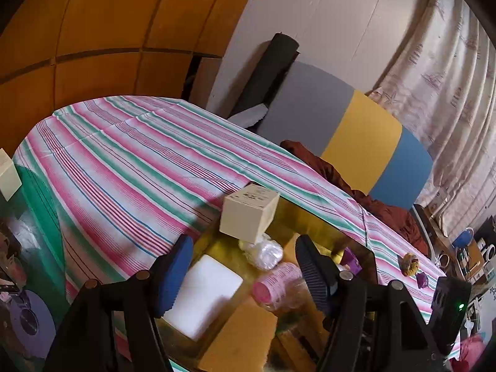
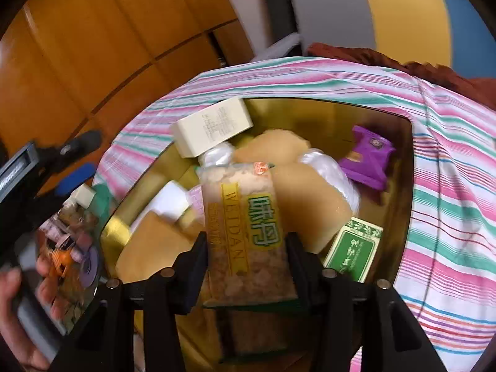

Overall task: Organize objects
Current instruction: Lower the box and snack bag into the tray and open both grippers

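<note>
A gold box (image 1: 310,217) lies on the striped cloth and holds several items. My left gripper (image 1: 241,241) hangs open above it with nothing between its pads. Beyond the fingers a cream carton (image 1: 249,214) leans at the box's far side, over a crumpled plastic bag (image 1: 266,252). A white block (image 1: 207,297), a pink-capped bottle (image 1: 276,282) and a tan block (image 1: 245,331) lie below. My right gripper (image 2: 247,238) is shut on a clear snack packet (image 2: 248,217) with a yellow and green label, held over the gold box (image 2: 325,114). Under the packet are wrapped buns (image 2: 310,198), a purple packet (image 2: 367,161), a green box (image 2: 353,254) and the cream carton (image 2: 214,127).
The striped cloth (image 1: 124,161) stretches far and left of the box. A yellow round thing (image 1: 410,263) and a small purple thing (image 1: 422,280) lie on it at right. Another cream carton (image 1: 7,175) sits at the left edge. A hand (image 2: 12,310) holds the left gripper.
</note>
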Motion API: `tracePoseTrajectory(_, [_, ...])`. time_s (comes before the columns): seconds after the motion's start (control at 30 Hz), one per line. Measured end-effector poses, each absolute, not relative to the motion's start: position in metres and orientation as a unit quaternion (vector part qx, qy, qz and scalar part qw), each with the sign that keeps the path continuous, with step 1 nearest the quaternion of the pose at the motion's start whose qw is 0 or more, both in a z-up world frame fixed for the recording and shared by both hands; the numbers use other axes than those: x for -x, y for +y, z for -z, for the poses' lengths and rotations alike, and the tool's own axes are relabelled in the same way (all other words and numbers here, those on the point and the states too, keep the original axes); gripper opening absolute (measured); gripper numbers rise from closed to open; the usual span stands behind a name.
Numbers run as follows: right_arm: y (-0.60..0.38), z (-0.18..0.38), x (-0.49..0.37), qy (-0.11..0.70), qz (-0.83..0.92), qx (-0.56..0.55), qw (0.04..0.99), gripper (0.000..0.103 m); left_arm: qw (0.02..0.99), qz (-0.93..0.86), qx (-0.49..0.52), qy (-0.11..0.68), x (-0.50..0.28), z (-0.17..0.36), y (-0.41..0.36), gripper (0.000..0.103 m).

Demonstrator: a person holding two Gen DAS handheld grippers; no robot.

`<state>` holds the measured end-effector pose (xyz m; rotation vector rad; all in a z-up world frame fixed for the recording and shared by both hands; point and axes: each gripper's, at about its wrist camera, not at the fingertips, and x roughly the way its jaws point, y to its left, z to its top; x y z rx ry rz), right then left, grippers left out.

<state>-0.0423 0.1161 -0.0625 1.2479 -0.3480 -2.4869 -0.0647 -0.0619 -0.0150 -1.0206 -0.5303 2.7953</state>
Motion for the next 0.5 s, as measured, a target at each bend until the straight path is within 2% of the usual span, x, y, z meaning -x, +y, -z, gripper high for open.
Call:
tracePoseTrajectory(0.13, [0.127,0.046,0.027,-0.157,0.883,-0.407,0.174,0.068,0.065,-0.925,0.335,-0.167,0.061,0.015,-0.053,0.070])
tracePoseTrajectory(0.4, [0.135,0.025,0.009,-0.140,0.900,-0.373,0.178,0.068,0.087,-0.925,0.338,-0.151,0.049,0.015,-0.030,0.070])
tracePoseTrajectory(0.5, [0.148,0.021,0.003,-0.146,0.904,-0.362,0.171,0.068,0.138,-0.914,0.346,-0.160,0.044,0.015,-0.019,0.070])
